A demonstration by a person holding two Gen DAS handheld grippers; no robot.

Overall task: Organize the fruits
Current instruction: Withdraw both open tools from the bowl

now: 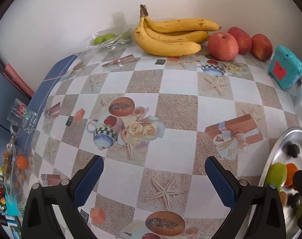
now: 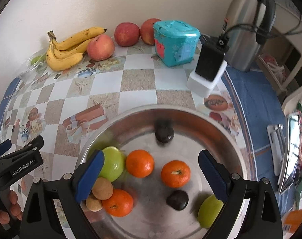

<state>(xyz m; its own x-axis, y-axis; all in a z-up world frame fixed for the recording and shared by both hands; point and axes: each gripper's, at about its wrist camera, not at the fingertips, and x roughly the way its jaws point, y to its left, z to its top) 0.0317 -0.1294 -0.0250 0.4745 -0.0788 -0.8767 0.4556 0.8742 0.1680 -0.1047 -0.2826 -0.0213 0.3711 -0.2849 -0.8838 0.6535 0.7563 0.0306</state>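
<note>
Sorting stage: right gripper (image 2: 151, 176), jaws apart, over steel bowl (image 2: 226, 137); left gripper (image 1: 154, 176) apart, empty. Next, probably: descend on centre orange (image 2: 139, 163).

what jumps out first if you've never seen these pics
The steel bowl at the near right, holding oranges, green fruit and dark plums under the open right gripper. Then the bananas and red apples along the far wall.
</note>
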